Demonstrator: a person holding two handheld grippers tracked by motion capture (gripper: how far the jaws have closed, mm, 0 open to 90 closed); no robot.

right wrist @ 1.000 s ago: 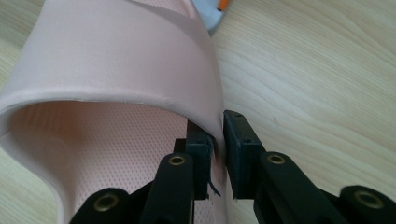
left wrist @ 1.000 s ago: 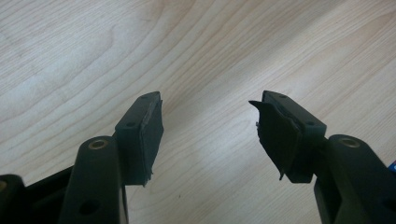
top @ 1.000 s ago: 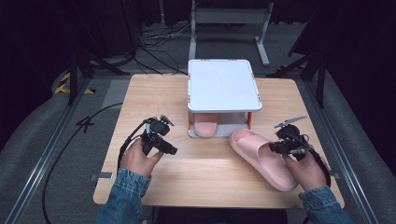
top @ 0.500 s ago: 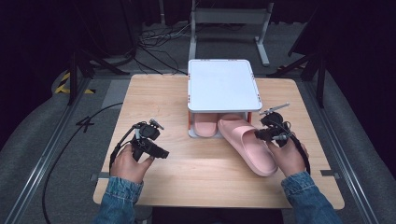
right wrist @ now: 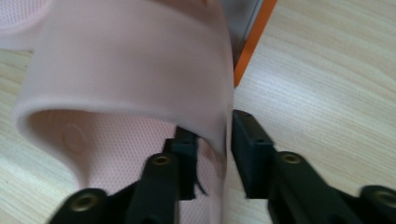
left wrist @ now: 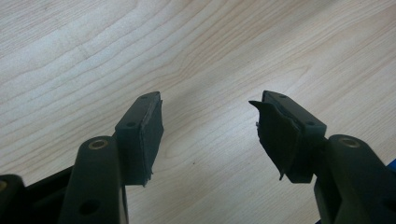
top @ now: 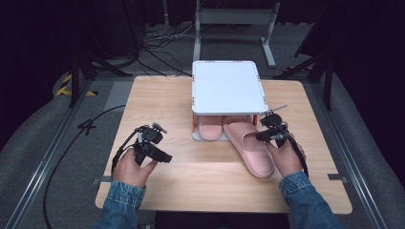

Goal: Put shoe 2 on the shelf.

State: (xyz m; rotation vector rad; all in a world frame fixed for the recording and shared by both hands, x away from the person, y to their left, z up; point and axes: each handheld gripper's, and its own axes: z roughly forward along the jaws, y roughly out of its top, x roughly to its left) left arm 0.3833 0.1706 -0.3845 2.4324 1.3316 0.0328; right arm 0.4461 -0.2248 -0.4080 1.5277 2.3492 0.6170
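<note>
— Two slippers, wasn't it? Where was the one you were handling?

— One pink slipper (top: 248, 145) lay on the table (top: 157, 95) with its toe under the white rack (top: 228, 88), just beside the other slipper (top: 210, 128) already tucked in there. My right gripper (top: 270, 135) stood at its right edge, one jaw inside the strap, one outside.

— Clenched?

— The jaws had just been opening. In the right gripper view the strap wall (right wrist: 219, 93) sat between them, the outer pad close against it; whether they were pressing I couldn't tell.

— And from above?

— That view showed the rack's top and both hands. My left gripper (top: 152, 149) hung spread and empty over bare wood
</note>
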